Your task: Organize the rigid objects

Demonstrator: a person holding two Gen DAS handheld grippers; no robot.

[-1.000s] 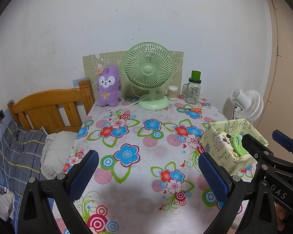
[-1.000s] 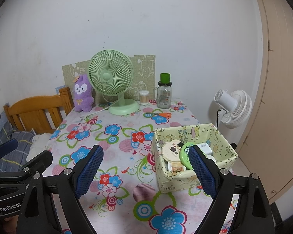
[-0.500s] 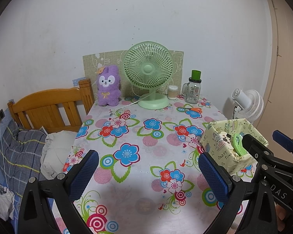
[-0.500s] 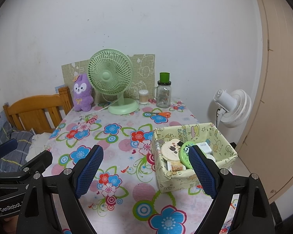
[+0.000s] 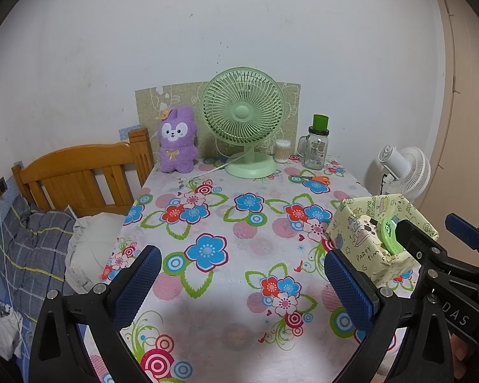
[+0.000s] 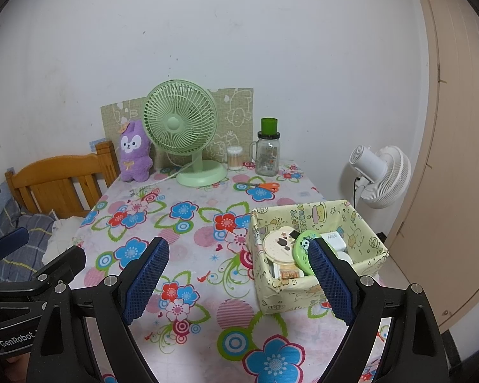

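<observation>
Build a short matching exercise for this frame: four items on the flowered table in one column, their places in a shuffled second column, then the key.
Items
1. scissors
2. purple plush
3. green round case
4. cotton swab jar

Places
A. inside the yellow patterned box, leaning on edge
B. between the green desk fan and the glass jar with a green lid
C. back left corner, beside the wooden bed frame
D. lying flat on the cloth, in front of the glass jar

Pairs: 1-D, 2-C, 3-A, 4-B
</observation>
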